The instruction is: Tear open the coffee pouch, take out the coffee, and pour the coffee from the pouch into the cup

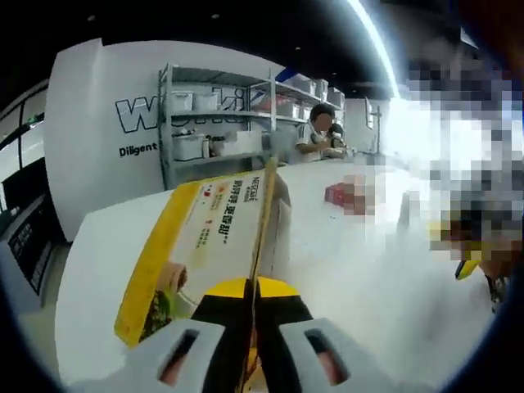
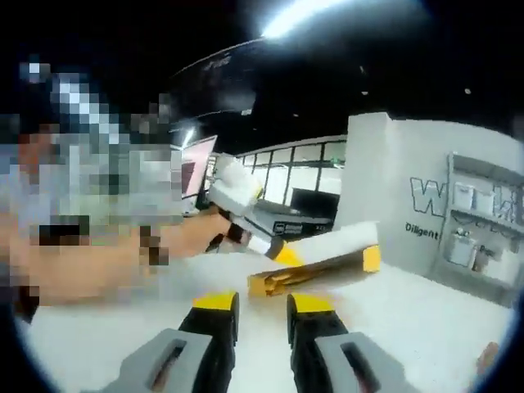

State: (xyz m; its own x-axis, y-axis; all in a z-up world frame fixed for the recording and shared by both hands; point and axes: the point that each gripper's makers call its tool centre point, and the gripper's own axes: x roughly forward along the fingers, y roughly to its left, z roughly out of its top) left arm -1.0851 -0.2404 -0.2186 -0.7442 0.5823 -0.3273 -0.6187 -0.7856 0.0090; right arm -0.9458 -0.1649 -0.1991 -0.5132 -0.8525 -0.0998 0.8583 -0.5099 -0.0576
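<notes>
While the left claw (image 1: 252,307) pinches the flat yellow-and-white cardboard coffee pouch (image 1: 214,246) edge-on above the white desk (image 1: 360,270), nothing is torn yet.
Right claw (image 2: 260,315), jaws apart and empty, faces the pouch; a thin-edge grip could slip or twist when tearing starts.

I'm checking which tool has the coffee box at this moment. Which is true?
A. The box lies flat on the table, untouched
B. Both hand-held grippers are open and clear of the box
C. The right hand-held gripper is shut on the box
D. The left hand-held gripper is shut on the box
D: the left hand-held gripper pinches the box edge between closed jaws, while the right hand-held gripper stands open, holding nothing.
</notes>
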